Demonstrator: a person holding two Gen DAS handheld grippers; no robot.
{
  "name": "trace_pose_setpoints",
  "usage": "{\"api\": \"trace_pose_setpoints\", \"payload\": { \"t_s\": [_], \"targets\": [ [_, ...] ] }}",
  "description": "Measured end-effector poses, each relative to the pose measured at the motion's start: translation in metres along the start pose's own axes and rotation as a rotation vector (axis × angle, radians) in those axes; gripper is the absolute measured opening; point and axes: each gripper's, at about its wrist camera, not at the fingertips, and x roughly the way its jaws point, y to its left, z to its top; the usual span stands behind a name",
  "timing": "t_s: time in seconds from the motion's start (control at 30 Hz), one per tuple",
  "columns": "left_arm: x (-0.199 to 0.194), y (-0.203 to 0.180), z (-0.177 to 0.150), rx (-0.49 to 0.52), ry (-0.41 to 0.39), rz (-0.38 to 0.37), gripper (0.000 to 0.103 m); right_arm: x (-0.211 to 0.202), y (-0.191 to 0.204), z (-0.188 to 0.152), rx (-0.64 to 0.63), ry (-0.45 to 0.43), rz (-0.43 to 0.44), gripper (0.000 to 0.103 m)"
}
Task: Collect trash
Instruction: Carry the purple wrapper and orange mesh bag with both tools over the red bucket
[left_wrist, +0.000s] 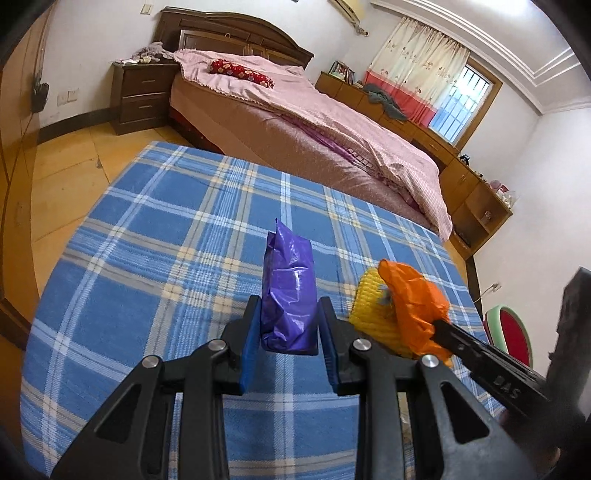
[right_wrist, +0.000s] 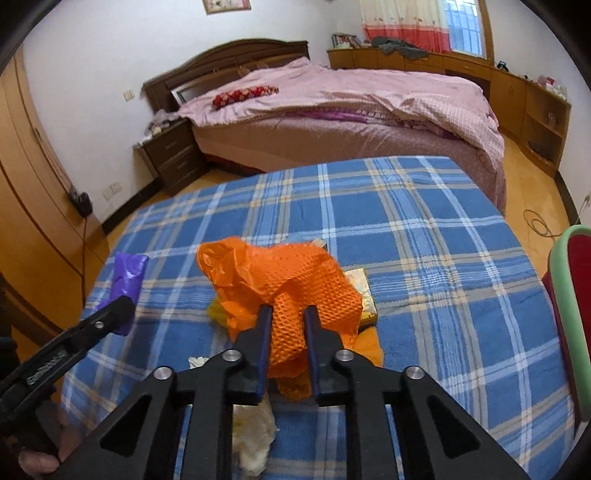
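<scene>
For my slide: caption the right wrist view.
Right gripper clamps crumpled orange mesh netting over blue plaid blanket.

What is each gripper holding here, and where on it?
The left gripper is shut on the purple bag, at its lower end. The right gripper is shut on the orange mesh netting, pinching its lower bunched middle.

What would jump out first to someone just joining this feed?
The purple bag, standing upright between the left tool's fingers over the blue plaid blanket. Beside it, the orange net bunched in the right tool, above yellow netting and crumpled tissue. Behind, a pink bed.
</scene>
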Motion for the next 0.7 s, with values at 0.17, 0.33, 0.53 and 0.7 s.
{"api": "trace_pose_setpoints", "payload": {
  "t_s": [0.17,0.33,0.53,0.7],
  "targets": [
    [0.002,-0.001,-0.002,-0.007,0.02,-0.019,0.03,-0.025,-0.008,-0.01,0.057,-0.045,0.035,0.009],
    [0.0,-0.004,-0.003,0.002,0.011,-0.02,0.03,-0.056,-0.022,-0.017,0.1,-0.089,0.019,0.008],
    [0.0,-0.004,-0.003,0.004,0.011,-0.019,0.03,-0.1,-0.045,-0.032,0.129,-0.146,-0.037,0.008],
    [-0.001,-0.005,-0.003,0.006,0.002,-0.023,0.03,-0.127,-0.075,-0.048,0.183,-0.176,-0.097,0.008]
  ]
}}
